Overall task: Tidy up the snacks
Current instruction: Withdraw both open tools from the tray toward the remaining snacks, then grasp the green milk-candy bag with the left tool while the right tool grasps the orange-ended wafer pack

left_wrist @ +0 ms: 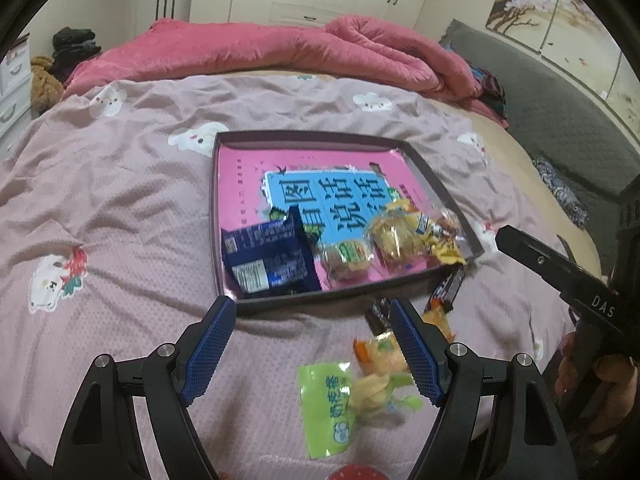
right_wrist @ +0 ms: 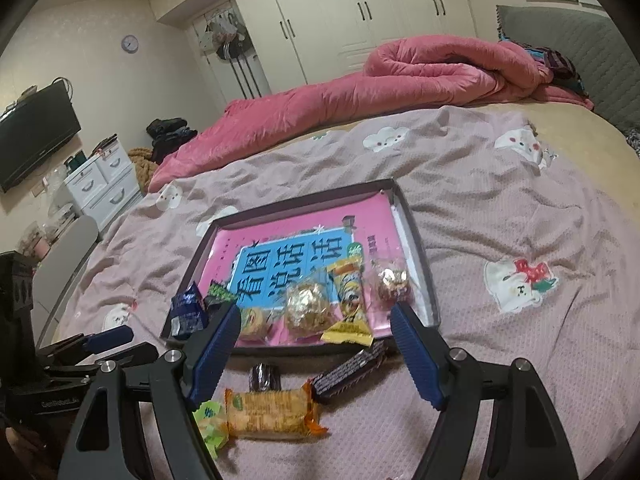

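A dark shallow tray (left_wrist: 280,304) (right_wrist: 416,236) with a pink and blue book cover inside lies on the bed. In it are a dark blue packet (left_wrist: 268,260) (right_wrist: 188,312), round wrapped snacks (left_wrist: 346,256) (right_wrist: 310,310) and a yellow packet (left_wrist: 436,236) (right_wrist: 350,304). Loose on the sheet in front of the tray lie a green packet (left_wrist: 326,400) (right_wrist: 210,426), an orange cracker packet (left_wrist: 380,352) (right_wrist: 272,414), a dark bar (left_wrist: 446,290) (right_wrist: 348,370) and a small dark candy (right_wrist: 264,376). My left gripper (left_wrist: 310,350) is open and empty above the loose snacks. My right gripper (right_wrist: 314,354) is open and empty above them too.
The bed has a pink patterned sheet (left_wrist: 120,200) and a rolled pink quilt (left_wrist: 360,52) at the back. A grey headboard (left_wrist: 560,92) is on the right. The right gripper's body (left_wrist: 560,272) shows at the right of the left wrist view. White drawers (right_wrist: 100,184) stand left.
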Available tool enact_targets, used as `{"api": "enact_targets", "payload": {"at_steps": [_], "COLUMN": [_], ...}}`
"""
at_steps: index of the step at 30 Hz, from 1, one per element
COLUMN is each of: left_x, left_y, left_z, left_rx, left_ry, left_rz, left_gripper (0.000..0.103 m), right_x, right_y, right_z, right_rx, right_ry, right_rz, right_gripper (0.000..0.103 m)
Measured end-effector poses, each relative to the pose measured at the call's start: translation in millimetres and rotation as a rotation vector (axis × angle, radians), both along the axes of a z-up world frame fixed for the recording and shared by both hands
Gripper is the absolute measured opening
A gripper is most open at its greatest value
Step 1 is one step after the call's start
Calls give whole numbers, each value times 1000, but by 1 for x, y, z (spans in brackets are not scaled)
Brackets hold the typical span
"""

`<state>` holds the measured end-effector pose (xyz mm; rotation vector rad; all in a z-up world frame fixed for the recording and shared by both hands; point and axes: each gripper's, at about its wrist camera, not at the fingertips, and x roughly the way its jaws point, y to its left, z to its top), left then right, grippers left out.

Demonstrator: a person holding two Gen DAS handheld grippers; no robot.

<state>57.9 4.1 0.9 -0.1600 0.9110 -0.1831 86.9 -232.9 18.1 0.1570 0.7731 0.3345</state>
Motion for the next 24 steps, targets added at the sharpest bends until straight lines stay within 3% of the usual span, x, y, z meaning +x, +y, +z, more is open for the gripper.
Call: {"api": "enact_targets", "payload": {"at_steps": [24], "left_x": [-24], "left_y": [-15], "left_z": [-32], "left_rx": [-1], "left_ry": [111], "left_rz": [-104], "left_gripper": [81], "right_x": [-18], "right_y": [13], "right_z": [-44], "right_rx": [40], "right_ry": [194], "right_rz": [121], "right_gripper": [78]}}
